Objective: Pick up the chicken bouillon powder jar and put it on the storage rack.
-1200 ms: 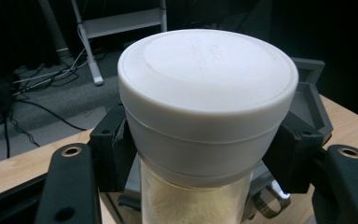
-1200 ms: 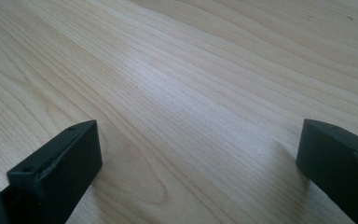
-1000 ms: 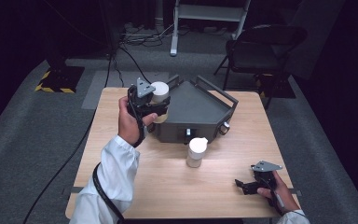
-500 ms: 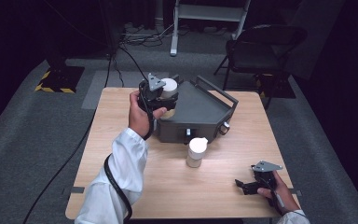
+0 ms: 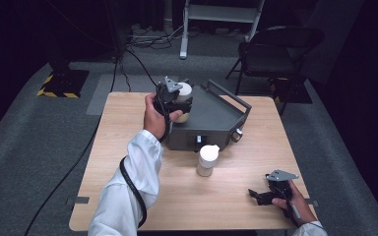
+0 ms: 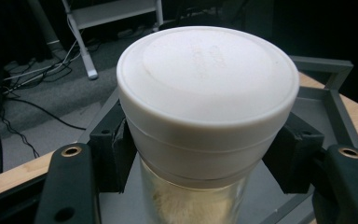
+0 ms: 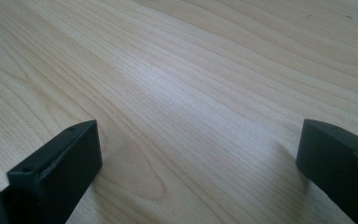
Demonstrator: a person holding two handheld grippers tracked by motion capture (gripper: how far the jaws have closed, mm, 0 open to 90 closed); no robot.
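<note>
Over the grey tray at the table's far side, the left gripper has its jaws clamped under a white-lidded jar's lid, seemingly to set it inside. The right gripper rests, jaws apart, near a second jar.

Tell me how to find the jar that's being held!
Look at the wooden table, then the grey tray at its back. Over the tray's left edge, the left gripper is shut on a white-lidded jar. The other jar stands alone on the wood before the tray.
</note>
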